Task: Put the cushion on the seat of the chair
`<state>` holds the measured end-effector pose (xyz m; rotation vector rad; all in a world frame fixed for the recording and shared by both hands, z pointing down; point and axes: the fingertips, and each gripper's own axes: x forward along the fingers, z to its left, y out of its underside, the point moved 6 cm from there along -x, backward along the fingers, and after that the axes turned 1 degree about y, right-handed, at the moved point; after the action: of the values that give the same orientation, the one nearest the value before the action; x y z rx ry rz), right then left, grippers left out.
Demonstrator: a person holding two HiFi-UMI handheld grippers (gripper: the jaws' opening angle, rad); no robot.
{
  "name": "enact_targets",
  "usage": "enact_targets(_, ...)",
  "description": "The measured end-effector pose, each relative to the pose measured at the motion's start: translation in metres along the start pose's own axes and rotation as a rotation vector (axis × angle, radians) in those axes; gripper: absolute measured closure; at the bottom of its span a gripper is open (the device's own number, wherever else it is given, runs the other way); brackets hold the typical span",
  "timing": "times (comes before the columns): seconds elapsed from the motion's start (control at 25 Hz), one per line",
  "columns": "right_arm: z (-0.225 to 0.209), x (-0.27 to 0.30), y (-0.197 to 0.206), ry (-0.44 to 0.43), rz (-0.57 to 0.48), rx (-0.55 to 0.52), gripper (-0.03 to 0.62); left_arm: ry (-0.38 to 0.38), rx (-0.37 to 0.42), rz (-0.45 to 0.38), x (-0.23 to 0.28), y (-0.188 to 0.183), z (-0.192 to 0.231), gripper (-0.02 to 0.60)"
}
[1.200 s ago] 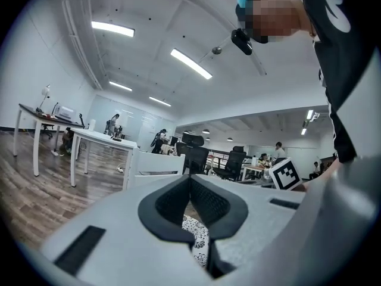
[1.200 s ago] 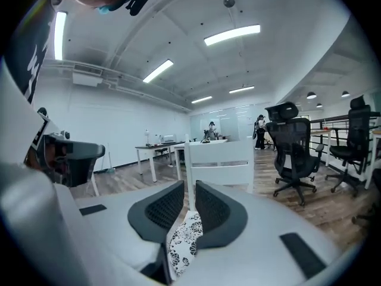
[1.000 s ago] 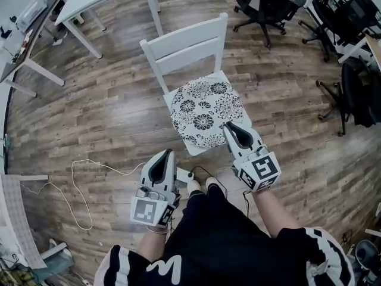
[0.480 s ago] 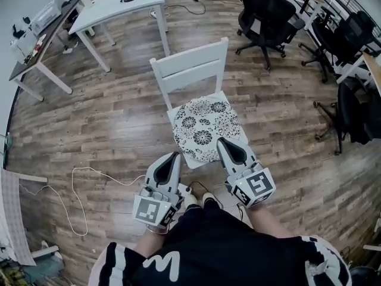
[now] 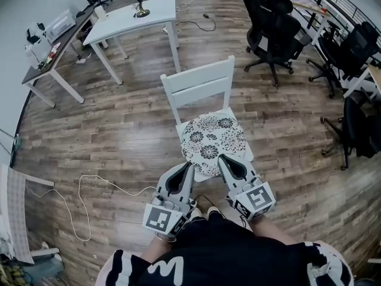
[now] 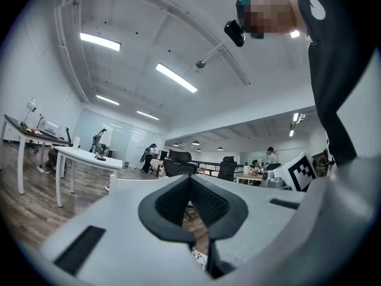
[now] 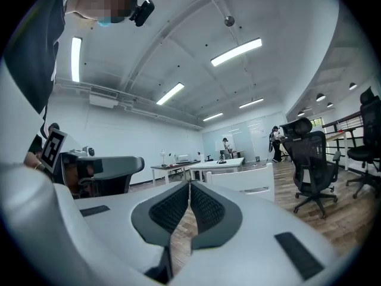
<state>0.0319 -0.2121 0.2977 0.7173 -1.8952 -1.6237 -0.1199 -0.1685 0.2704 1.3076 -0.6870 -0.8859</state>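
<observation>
A white wooden chair (image 5: 199,83) stands on the wood floor in the head view. On its seat lies a white cushion (image 5: 214,142) with black flower prints. My left gripper (image 5: 187,166) and right gripper (image 5: 221,158) hover side by side just in front of the seat's front edge, both shut with nothing between the pads. In the left gripper view the jaws (image 6: 191,179) meet tip to tip. The right gripper (image 7: 190,185) likewise shows its tips closed, with the chair back (image 7: 243,180) beyond them.
A white table (image 5: 134,15) stands behind the chair. Black office chairs (image 5: 274,25) crowd the right side. A desk with equipment (image 5: 49,43) lines the left wall. A white cable (image 5: 83,189) loops across the floor at the left. The person's dark shirt fills the bottom.
Both grippers have risen and drawn back from the cushion towards the person. The right gripper's tip, earlier over the cushion's front corner, is now clear of it. The view has tilted up.
</observation>
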Motion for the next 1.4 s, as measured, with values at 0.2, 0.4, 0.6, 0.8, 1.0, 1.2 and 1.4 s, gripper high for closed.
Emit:
enact_targets(0.2,-0.004,-0.003,0.006,-0.043,-0.004,-0.005,0.568,-0.07,-0.028,-0.035,-0.002,0.012,-0.007,0.575)
enact_targets(0.4,-0.006,-0.014,0.017,-0.072,0.015,0.005,0.568,-0.083,-0.036,0.012,-0.01,0.032,-0.022,0.575)
enact_targets(0.6,0.0,-0.015,0.012,-0.085,-0.002,0.006,0.568,-0.096,-0.031,-0.021,-0.011,0.023,-0.025,0.575)
enact_targets(0.8,0.012,-0.021,0.016,-0.092,-0.001,-0.001,0.568,-0.075,-0.022,-0.032,-0.025,0.022,-0.033,0.575)
enact_targets(1.0,0.043,-0.034,0.021,-0.097,-0.002,-0.01,0.568,-0.115,-0.033,-0.016,-0.062,0.024,-0.037,0.575)
enact_targets(1.2,0.084,-0.051,0.025,-0.113,-0.002,-0.01,0.568,-0.13,-0.023,-0.033,-0.107,0.016,-0.043,0.575)
enact_targets(1.4,0.133,-0.071,0.027,-0.127,-0.015,-0.005,0.568,-0.132,-0.011,-0.035,-0.158,0.013,-0.054,0.575)
